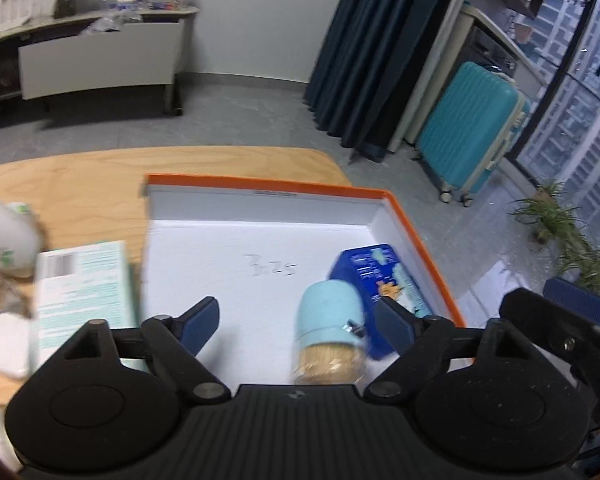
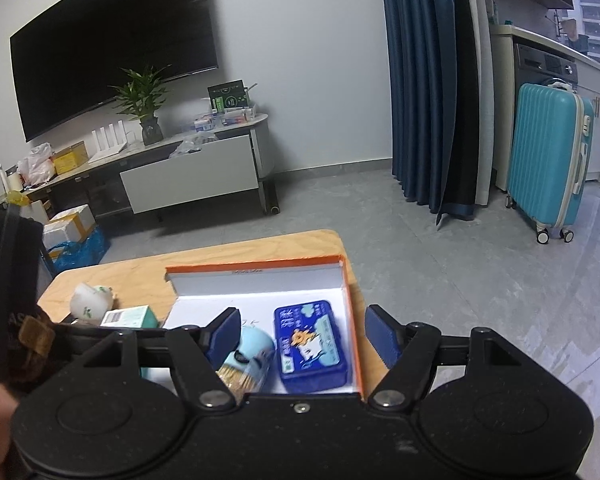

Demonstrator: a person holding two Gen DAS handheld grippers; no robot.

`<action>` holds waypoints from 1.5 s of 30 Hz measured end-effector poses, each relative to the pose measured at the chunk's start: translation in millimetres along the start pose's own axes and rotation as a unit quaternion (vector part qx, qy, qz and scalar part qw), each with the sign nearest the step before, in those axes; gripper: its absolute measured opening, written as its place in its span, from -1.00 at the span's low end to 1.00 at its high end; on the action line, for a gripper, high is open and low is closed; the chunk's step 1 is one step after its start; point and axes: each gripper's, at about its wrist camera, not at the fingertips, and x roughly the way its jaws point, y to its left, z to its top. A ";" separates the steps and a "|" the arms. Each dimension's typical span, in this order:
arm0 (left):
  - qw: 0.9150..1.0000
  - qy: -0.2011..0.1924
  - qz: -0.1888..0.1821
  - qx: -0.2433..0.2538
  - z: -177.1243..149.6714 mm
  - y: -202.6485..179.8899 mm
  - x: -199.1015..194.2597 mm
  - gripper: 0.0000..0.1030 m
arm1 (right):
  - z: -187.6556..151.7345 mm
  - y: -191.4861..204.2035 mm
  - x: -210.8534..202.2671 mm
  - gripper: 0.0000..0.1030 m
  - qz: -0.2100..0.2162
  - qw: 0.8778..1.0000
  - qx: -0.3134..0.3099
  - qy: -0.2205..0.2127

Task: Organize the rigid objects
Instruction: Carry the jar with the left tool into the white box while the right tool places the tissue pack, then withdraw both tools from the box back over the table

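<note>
toothpicks (image 1: pixel 327 336) lie in the box (image 1: pixel 416 232), between the spread pads of the left gripper (image 1: pixel 296 324), no pad pressing them, the tin (image 1: pixel 384 276) just beside. lift straight up and clear so no finger nudges the jar. right gripper (image 2: pixel 302 330) hangs over the box, jaws apart, empty. the jar lies on its side, long axis pointing away from the camera, blue cap toward the far wall.
</note>
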 end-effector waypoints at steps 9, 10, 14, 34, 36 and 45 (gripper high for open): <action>0.997 0.002 0.068 0.025 -15.2 12.9 -50.5 1.00 | -15.8 32.4 -16.9 0.72 0.023 1.000 -0.014 0.015; 0.997 0.002 0.073 0.024 -16.8 15.7 -54.9 1.00 | -16.7 36.0 -17.5 0.73 0.026 0.999 -0.014 0.018; 0.996 0.002 0.091 0.015 -24.9 30.1 -69.5 1.00 | -21.2 49.0 -21.7 0.74 0.038 0.999 -0.017 0.027; 0.991 -0.015 0.127 -0.033 -48.5 88.5 -115.3 1.00 | -33.4 131.2 -18.0 0.77 0.094 0.992 -0.071 0.053; 0.991 -0.015 0.130 -0.038 -49.8 93.7 -117.4 1.00 | -34.8 137.0 -17.7 0.77 0.097 0.991 -0.073 0.054; 0.989 -0.019 0.137 -0.057 -53.3 112.1 -125.5 1.00 | -37.2 155.0 -10.9 0.77 0.109 0.988 -0.084 0.063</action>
